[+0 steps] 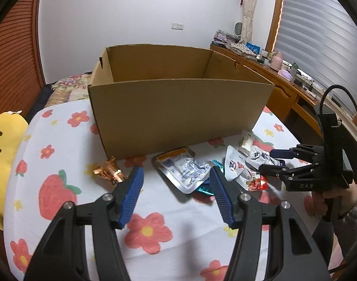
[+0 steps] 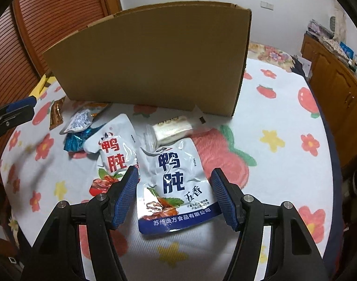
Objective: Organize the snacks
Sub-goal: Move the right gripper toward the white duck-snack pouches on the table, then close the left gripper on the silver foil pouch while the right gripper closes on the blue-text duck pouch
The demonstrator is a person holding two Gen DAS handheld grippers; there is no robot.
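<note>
Snacks lie loose on the flowered table cloth (image 1: 155, 222) in front of the cardboard box (image 1: 178, 112), all outside it; the part of the box's inside that shows holds nothing.

In the left wrist view, the left tongs (image 1: 176, 178) are spread wide and hold nothing. Just in front of the box I count a copper-foil sweet (image 1: 109, 172) near its left corner, a silver pouch with an orange top (image 1: 182, 168) at the middle of its front wall, a teal wrapper (image 1: 204, 189) partly under that pouch, a white pouch with red print (image 1: 237, 167), and a clear pack of pale biscuits (image 1: 247, 141) near the box's right corner. The right tongs (image 1: 268, 161) reach in from the right, over the pouches there.

In the right wrist view, the right tongs (image 2: 175, 180) are also spread wide and empty. Two white duck-snack pouches show here: a blue-lettered pouch (image 2: 176, 187) lies directly between the two fingers, and the red-lettered one (image 2: 113, 149) lies just left of it, both nearer than the box. The blue-lettered pouch's long axis runs from the tongs toward the box, so the fingers straddle its width. The right hand is clearly the nearer one; I judge the coming move is to close on this pouch and lift it over the box wall
</note>
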